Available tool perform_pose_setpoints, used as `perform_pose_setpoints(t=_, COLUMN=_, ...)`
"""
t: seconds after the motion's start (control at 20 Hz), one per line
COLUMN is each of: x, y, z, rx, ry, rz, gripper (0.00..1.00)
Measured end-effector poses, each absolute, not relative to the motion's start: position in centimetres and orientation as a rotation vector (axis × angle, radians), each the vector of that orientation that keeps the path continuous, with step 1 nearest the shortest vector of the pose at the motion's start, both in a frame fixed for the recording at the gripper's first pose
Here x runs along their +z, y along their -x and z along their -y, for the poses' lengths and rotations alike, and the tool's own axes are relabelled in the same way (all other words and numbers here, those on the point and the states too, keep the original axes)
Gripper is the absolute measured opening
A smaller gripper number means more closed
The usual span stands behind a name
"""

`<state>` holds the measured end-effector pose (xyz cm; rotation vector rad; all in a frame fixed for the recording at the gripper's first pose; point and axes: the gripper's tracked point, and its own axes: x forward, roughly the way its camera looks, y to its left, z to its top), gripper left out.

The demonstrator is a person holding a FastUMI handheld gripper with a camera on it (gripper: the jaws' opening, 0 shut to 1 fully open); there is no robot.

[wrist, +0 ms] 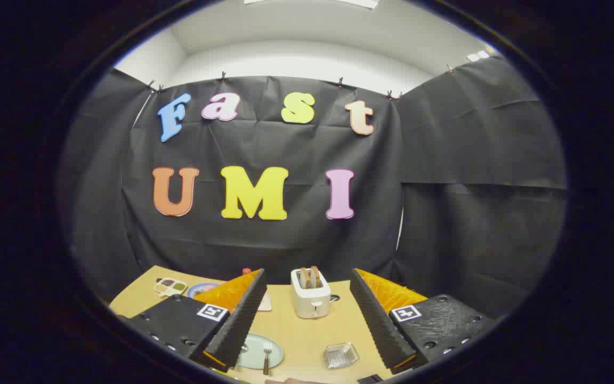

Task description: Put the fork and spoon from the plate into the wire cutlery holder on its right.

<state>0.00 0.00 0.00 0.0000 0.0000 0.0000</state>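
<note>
Lying tines-away on the pale green plate (258,352), the fork (267,356) sits with its dark handle pointing back toward you, which leaves the handle free to pinch. Spoon: a small glint shows at the plate's left part, beside your left finger, but you cannot tell what it is; the finger hides most of that side. Wire cutlery holder (340,355) stands just right of the plate on the tan table (307,330), apart from it, its top open to receive the cutlery.

Beyond these, a white toaster (310,298) with two slices standing up sits mid-table. Farther left, a divided white tray (170,286) and a patterned dish (201,289) lie near the table's far corner.

Your gripper (307,320) hangs well above the table, fingers spread wide apart, holding nothing and touching nothing. Plate and holder both lie low between the fingers. Judgement: nothing has gone into the holder yet; you need to drop down toward the fork handle first.
</note>
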Motion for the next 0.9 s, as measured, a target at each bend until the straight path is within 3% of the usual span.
perform_pose_setpoints(t=0.9, x=-3.0, y=-1.2, z=-0.5, rx=0.029, ry=0.023, rz=-0.038, gripper=0.95)
